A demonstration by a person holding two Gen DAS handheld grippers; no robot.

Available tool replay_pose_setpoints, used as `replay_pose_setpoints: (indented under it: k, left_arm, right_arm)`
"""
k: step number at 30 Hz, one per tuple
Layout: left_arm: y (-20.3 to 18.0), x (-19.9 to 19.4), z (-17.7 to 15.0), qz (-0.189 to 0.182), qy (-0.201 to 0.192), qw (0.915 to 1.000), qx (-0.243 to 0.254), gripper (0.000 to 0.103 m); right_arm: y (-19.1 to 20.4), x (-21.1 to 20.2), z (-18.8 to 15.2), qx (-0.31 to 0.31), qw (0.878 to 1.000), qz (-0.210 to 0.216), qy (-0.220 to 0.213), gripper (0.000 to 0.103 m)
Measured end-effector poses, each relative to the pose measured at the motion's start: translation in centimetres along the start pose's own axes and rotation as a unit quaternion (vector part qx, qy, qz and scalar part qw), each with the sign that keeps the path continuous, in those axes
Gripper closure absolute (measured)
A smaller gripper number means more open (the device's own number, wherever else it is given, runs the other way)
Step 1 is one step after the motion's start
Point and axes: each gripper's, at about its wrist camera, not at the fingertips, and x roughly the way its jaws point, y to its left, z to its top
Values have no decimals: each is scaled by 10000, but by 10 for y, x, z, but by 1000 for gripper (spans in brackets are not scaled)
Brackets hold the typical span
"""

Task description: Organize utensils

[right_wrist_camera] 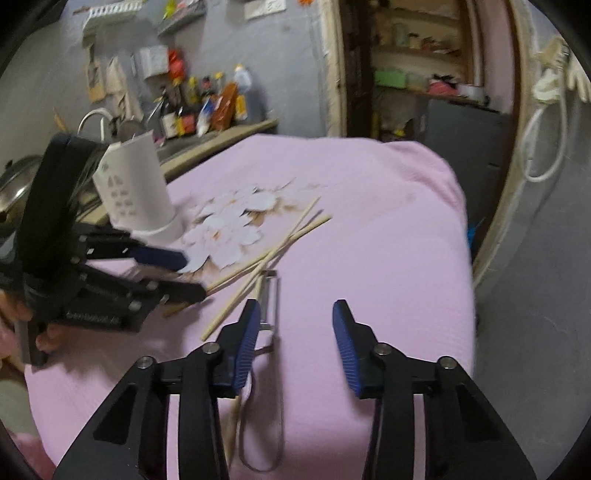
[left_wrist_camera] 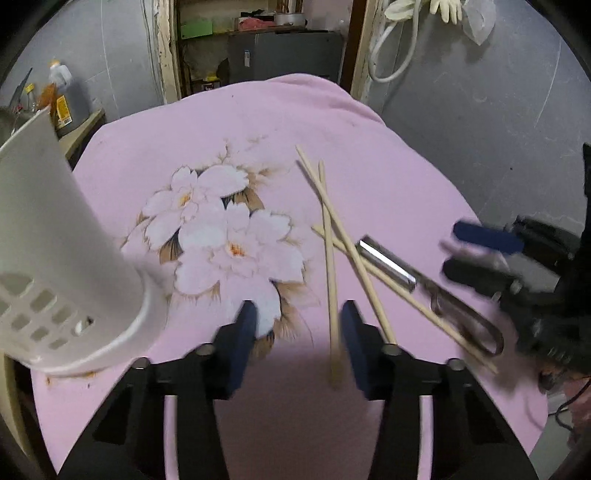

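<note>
Three wooden chopsticks (left_wrist_camera: 328,236) lie crossed on the pink flowered cloth (left_wrist_camera: 258,122); they also show in the right wrist view (right_wrist_camera: 280,243). A metal peeler (left_wrist_camera: 424,284) lies beside them at the right, also in the right wrist view (right_wrist_camera: 269,314). A white perforated utensil holder (left_wrist_camera: 55,258) stands at the left, also in the right wrist view (right_wrist_camera: 136,192). My left gripper (left_wrist_camera: 299,325) is open just above the near ends of the chopsticks. My right gripper (right_wrist_camera: 295,325) is open over the peeler's handle and shows in the left wrist view (left_wrist_camera: 476,254).
Bottles and kitchen items (right_wrist_camera: 207,103) crowd a counter behind the table at the left. A doorway with shelves (left_wrist_camera: 258,37) is behind the table. White cable and gloves (left_wrist_camera: 406,29) hang on the grey wall at the right.
</note>
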Motion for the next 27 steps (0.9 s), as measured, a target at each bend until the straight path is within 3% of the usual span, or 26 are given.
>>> replay_pose_setpoints:
  k: [2,5,9,11,15,27]
  left_arm:
    - [5,4,4,-188,102,9997,-112,80]
    - [9,10,13,-357,223,9989,-185,85]
    - [8,17,18,-284,277,9990,-182,95]
    - [8,18,19,-312,315,9986,-291,99]
    - [13,14,14,-326,302,9975,-543,100]
    - [17,-38,-35,-139,217,9976,-643,100]
  right_arm:
    - [5,10,2,-105,9998,63,135,72]
    - [7,23,5,-81,9991,207,350,76]
    - [7,33,6,-40,9981,342,515,80]
    - [6,33,8,21,9979,374,524,89]
    - [5,32,9,42,9980,368,515,90]
    - [-5,27,12,-87,9986,-341,392,93]
